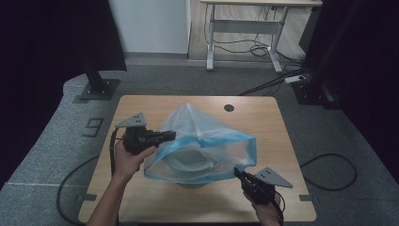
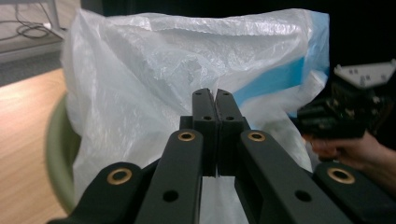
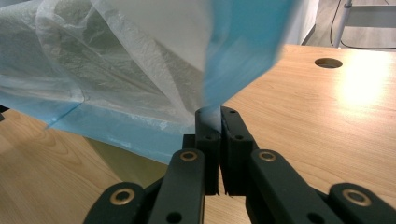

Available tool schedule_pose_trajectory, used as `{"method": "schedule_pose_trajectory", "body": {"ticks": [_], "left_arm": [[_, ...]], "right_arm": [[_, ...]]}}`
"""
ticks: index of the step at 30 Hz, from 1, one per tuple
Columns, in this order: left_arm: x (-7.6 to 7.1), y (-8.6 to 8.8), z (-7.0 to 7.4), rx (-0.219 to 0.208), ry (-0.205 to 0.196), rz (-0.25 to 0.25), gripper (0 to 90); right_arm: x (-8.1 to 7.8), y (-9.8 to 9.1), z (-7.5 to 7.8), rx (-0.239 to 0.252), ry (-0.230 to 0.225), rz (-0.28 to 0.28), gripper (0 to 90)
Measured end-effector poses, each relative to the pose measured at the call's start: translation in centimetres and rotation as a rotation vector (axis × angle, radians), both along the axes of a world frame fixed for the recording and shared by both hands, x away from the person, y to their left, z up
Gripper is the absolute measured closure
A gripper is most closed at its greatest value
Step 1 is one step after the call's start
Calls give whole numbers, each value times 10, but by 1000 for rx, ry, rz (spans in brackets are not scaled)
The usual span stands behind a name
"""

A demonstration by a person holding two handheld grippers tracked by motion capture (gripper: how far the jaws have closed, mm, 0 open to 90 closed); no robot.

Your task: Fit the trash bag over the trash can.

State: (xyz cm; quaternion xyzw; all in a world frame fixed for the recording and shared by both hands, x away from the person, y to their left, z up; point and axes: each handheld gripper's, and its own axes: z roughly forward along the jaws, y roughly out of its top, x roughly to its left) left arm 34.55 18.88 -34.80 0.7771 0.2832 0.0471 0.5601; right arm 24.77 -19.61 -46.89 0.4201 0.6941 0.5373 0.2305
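A thin, see-through white bag with a blue rim stands puffed up over a pale green round bin in the middle of the wooden table. My left gripper lies level at the bag's left side, shut on the blue rim there. In the left gripper view the jaws meet against the crinkled film, with the bin's edge at the left. My right gripper at the front right is shut on the blue rim, which rises from between its jaws.
A round cable hole sits near the table's far edge. Black stand bases flank the table on the grey carpet, and cables loop on the floor. A desk frame stands at the back.
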Motion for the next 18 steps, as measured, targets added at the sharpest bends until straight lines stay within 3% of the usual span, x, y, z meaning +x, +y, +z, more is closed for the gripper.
{"method": "schedule_pose_trajectory", "body": {"ticks": [11,16,18], "left_arm": [[22,12,-6,-49,47,68,898],[31,18,-9,-40,63,91,898],[34,19,-12,-39,73,97,898]], "right_arm": [[19,11,-23,-21,62,12,887],[24,14,-32,-21,78,14,884],[23,15,-32,-26,73,14,806]]}}
